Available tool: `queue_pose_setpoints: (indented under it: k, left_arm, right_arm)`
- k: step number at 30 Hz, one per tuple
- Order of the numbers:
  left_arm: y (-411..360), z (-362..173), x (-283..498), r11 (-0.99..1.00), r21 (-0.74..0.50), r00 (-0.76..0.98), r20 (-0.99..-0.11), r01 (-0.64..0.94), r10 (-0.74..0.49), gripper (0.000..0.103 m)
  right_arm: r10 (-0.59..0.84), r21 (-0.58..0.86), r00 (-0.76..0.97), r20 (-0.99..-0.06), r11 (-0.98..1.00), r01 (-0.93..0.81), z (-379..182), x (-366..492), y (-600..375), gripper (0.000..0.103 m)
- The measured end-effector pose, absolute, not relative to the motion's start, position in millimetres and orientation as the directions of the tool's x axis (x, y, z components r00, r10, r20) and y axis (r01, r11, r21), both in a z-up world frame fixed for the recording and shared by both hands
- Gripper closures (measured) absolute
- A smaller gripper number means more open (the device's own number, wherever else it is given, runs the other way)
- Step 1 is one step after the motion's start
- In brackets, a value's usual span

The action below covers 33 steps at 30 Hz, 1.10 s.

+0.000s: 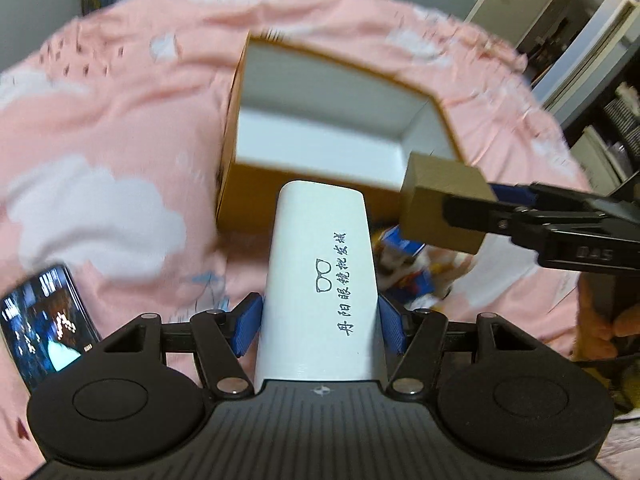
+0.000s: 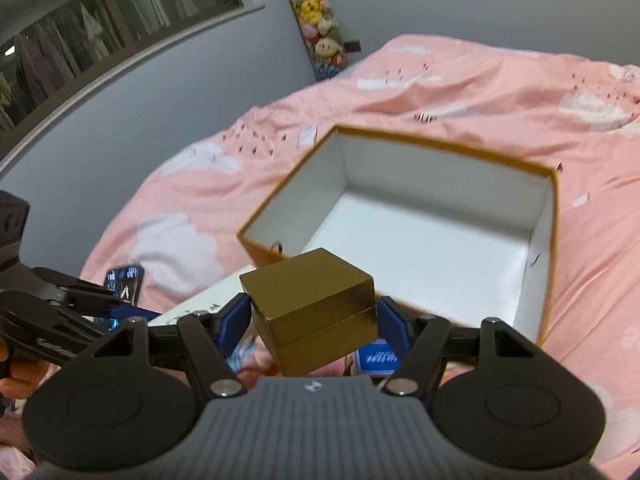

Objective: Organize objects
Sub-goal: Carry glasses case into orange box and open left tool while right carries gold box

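An open orange box (image 1: 256, 196) with a white inside sits on the pink bedspread; it also shows in the right wrist view (image 2: 546, 264). My left gripper (image 1: 320, 324) is shut on a white glasses case (image 1: 320, 280) with black print, held just short of the box's near wall. My right gripper (image 2: 314, 320) is shut on a small gold box (image 2: 316, 308), held above the big box's near corner. In the left wrist view the gold box (image 1: 440, 200) and right gripper (image 1: 470, 210) come in from the right. The left gripper (image 2: 132, 306) shows at the left of the right wrist view.
A lit phone (image 1: 44, 316) lies on the bedspread at left; it also shows in the right wrist view (image 2: 126, 278). Colourful packets (image 1: 408, 268) and white paper (image 1: 508, 276) lie in front of the box. Plush toys (image 2: 320, 20) hang on the far wall. Shelves (image 1: 580, 60) stand beyond the bed.
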<state>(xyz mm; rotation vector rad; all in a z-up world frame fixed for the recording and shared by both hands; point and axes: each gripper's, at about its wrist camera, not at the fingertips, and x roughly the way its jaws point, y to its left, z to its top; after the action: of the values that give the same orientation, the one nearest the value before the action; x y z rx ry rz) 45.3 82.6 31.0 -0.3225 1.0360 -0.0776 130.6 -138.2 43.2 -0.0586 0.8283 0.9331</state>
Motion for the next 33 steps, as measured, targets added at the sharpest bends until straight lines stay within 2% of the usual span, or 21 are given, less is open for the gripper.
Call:
queue_pose_setpoints:
  k: [5, 11, 21, 29, 33]
  left_arm:
    - [84, 60, 56, 0.949, -0.311, 0.597, -0.771, -0.049, -0.222, 0.032]
    - [85, 71, 110, 0.945, -0.324, 0.666, -0.713, -0.038, -0.218, 0.032]
    - [75, 6, 214, 0.965, -0.230, 0.574, -0.810, -0.126, -0.118, 0.032]
    - [48, -37, 230, 0.998, -0.015, 0.443, -0.896, -0.067, 0.017, 0.032]
    - [41, -49, 235, 0.998, 0.052, 0.387, -0.920, -0.032, 0.060, 0.032]
  right_arm:
    - [0.695, 0.273, 0.384, -0.608, 0.637, -0.721, 65, 142, -146, 0.033]
    - [0.680, 0.306, 0.406, -0.610, 0.675, -0.671, 66, 179, -144, 0.033]
    - [0.642, 0.394, 0.360, -0.677, 0.729, -0.561, 19, 254, -132, 0.033]
    - [0.625, 0.443, 0.271, -0.732, 0.739, -0.508, -22, 286, -124, 0.033]
    - [0.624, 0.449, 0.248, -0.741, 0.735, -0.508, -32, 294, -118, 0.033]
